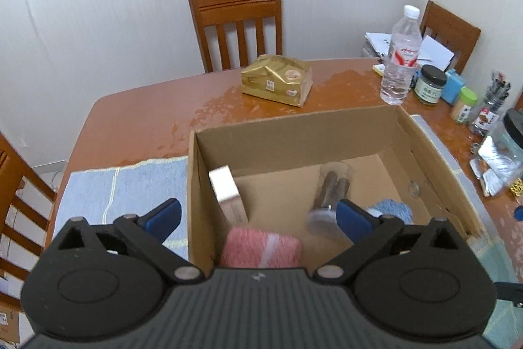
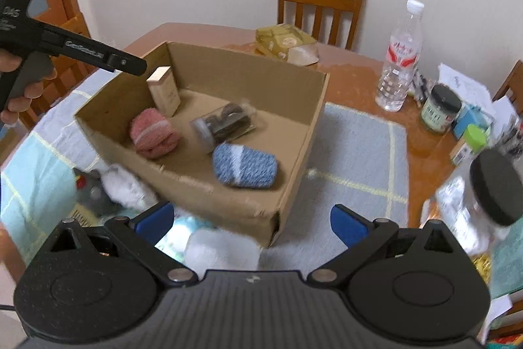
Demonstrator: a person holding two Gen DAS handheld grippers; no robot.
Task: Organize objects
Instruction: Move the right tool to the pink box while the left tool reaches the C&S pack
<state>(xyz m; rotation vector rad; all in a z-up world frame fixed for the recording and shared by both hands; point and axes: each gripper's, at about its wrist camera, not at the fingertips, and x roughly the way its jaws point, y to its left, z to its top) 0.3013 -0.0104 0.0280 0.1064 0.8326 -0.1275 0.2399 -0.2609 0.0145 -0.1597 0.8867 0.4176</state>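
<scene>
An open cardboard box (image 1: 294, 133) (image 2: 294, 94) sits on a blue placemat on the wooden table. Inside lie a pink knitted roll (image 1: 261, 246) (image 2: 153, 134), a blue knitted roll (image 1: 394, 210) (image 2: 245, 165), a clear packet of dark items (image 1: 331, 192) (image 2: 225, 121) and a small beige carton (image 1: 227, 193) (image 2: 163, 90). My left gripper (image 1: 258, 215) is open and empty above the box's near wall. My right gripper (image 2: 251, 221) is open and empty above the box's near corner. Soft white and grey items (image 2: 111, 188) and a pale blurred thing (image 2: 219, 247) lie outside the box.
A gold packet (image 1: 276, 79) (image 2: 286, 43) lies behind the box. A water bottle (image 1: 400, 58) (image 2: 398, 61), jars (image 2: 439, 112), a black-lidded glass jar (image 2: 490, 188), papers and pens crowd the right side. Chairs (image 1: 237, 22) stand around the table.
</scene>
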